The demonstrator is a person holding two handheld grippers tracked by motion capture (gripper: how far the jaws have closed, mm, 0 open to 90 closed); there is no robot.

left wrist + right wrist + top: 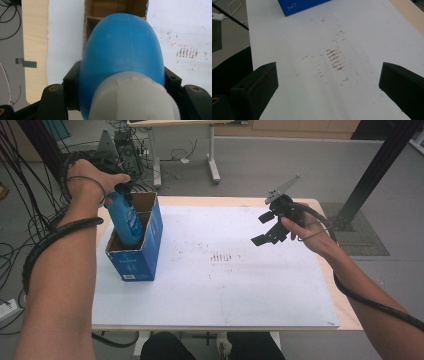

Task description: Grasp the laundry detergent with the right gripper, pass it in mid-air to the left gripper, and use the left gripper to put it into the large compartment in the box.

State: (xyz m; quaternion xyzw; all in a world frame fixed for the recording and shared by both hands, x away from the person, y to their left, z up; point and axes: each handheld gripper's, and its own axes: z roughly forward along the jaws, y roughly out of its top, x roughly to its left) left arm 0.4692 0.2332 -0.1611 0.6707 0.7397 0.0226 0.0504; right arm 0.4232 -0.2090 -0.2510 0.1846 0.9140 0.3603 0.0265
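A blue plastic bottle (124, 220) with a white cap (133, 98) stands partly inside an open blue cardboard box (145, 254) at the table's left side. My left gripper (119, 190) is shut on the bottle's upper part, its black jaws pressing both sides of the bottle (122, 47). The bottle's lower half is hidden by the box wall. My right gripper (270, 227) hovers open above the right half of the white sheet (225, 285), its jaws wide apart with nothing between them (328, 87).
The box's brown interior (113, 8) has a divider. Reddish scuff marks (334, 58) stain the sheet's middle. Wooden table edges (35, 50) frame the sheet. Cables and a desk frame (155, 155) lie on the floor behind the table.
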